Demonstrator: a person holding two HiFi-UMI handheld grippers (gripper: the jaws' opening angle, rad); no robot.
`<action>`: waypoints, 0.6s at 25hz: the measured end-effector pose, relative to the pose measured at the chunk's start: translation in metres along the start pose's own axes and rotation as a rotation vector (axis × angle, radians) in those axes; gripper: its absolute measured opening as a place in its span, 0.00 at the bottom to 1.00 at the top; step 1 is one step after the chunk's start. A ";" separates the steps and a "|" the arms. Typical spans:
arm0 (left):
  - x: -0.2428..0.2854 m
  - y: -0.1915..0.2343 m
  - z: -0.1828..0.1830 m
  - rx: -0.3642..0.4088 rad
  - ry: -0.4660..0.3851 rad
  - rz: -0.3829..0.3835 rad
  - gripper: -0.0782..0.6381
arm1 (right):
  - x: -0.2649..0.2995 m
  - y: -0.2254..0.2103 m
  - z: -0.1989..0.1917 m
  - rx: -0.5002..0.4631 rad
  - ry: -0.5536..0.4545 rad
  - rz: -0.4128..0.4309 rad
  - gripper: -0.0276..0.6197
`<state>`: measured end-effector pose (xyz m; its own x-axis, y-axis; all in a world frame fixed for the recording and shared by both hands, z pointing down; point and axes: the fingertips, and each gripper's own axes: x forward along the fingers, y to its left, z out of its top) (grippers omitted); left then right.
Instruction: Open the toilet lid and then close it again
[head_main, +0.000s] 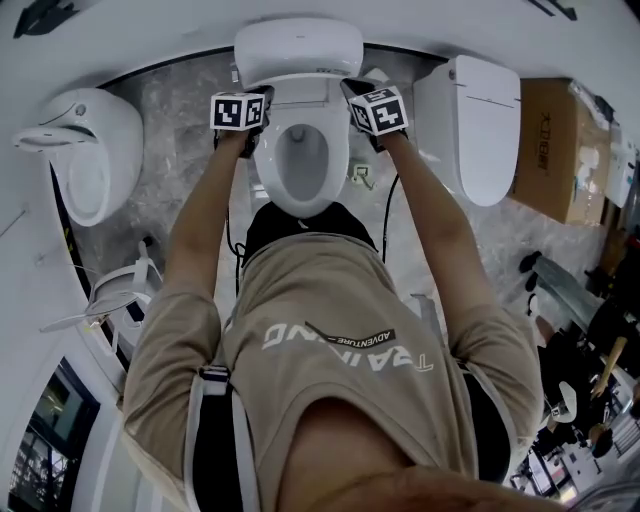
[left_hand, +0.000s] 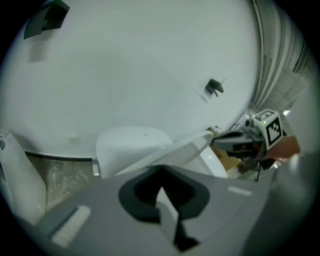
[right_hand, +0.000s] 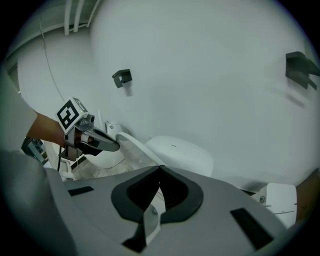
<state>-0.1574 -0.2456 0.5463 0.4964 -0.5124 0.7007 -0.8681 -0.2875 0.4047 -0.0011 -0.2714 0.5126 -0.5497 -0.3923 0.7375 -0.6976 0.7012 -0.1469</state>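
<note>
The white toilet stands in front of me, its tank (head_main: 297, 45) against the wall and the seat (head_main: 300, 195) lying down around the bowl. The lid (head_main: 300, 88) is tilted partway up between both grippers. My left gripper (head_main: 262, 98) is shut on the lid's left edge, and my right gripper (head_main: 352, 90) is shut on its right edge. In the left gripper view the lid (left_hand: 175, 150) runs from my jaws (left_hand: 160, 170) across to the right gripper (left_hand: 220, 140). The right gripper view shows the lid (right_hand: 135, 147) leading to the left gripper (right_hand: 112, 145).
Another white toilet (head_main: 90, 150) stands at the left, and a third (head_main: 480, 130) at the right beside a cardboard box (head_main: 560, 150). A black cable (head_main: 390, 215) hangs along the right arm. A curved white wall with black brackets (left_hand: 214, 87) rises behind the tank.
</note>
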 end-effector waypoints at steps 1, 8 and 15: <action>0.001 0.001 0.004 0.015 0.004 0.002 0.11 | 0.002 -0.004 0.004 0.013 -0.006 -0.006 0.06; 0.009 0.011 0.033 0.046 0.005 0.004 0.11 | 0.011 -0.029 0.024 0.034 -0.008 -0.040 0.06; 0.021 0.028 0.065 0.038 -0.012 0.011 0.11 | 0.022 -0.038 0.038 -0.019 -0.010 -0.043 0.06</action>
<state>-0.1720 -0.3174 0.5341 0.4870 -0.5252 0.6979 -0.8732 -0.3125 0.3741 -0.0041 -0.3298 0.5096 -0.5243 -0.4283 0.7360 -0.7118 0.6948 -0.1029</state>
